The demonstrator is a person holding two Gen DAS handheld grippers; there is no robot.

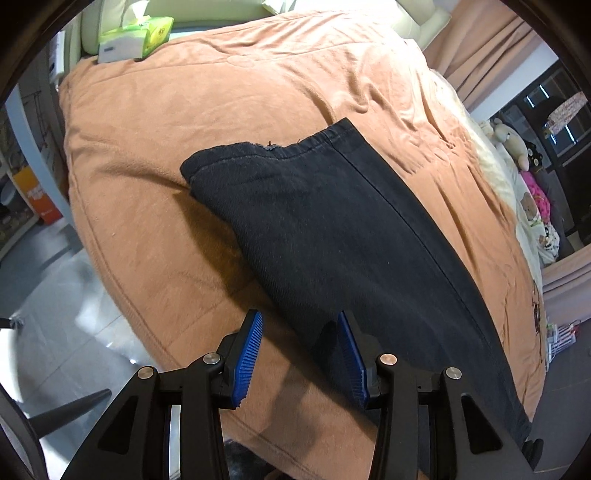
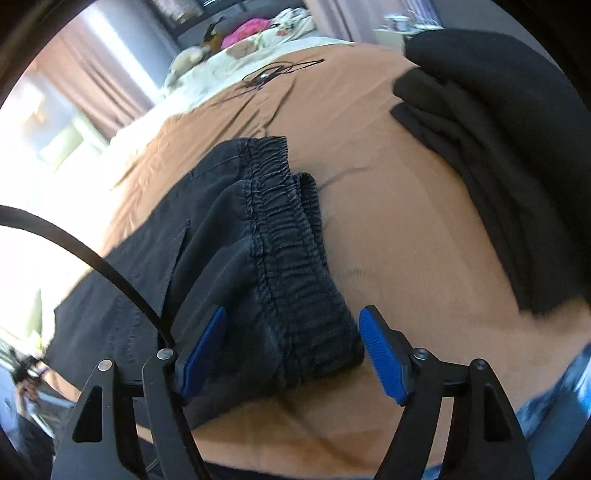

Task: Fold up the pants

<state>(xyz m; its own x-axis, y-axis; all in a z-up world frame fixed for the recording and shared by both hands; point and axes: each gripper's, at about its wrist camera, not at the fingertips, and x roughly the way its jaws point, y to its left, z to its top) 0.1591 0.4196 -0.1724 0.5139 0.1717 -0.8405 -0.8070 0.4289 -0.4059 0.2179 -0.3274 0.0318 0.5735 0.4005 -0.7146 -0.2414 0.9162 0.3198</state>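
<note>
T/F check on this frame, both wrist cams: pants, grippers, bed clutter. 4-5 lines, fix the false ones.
1. The black pants lie on an orange blanket. True.
2. The left gripper is clamped on a pant leg. False: its jaws stand apart, nothing pinched.
3. The right gripper has the elastic waistband between open jaws. True.
4. A tissue pack sits at the bed's far end. True.
5. The pants are white. False: black.

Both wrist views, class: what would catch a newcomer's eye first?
The black pants lie stretched across the orange blanket, hem end in the left view, elastic waistband bunched in the right. Each tool's blue pads stand open near the cloth. Another dark garment lies at upper right.
</note>
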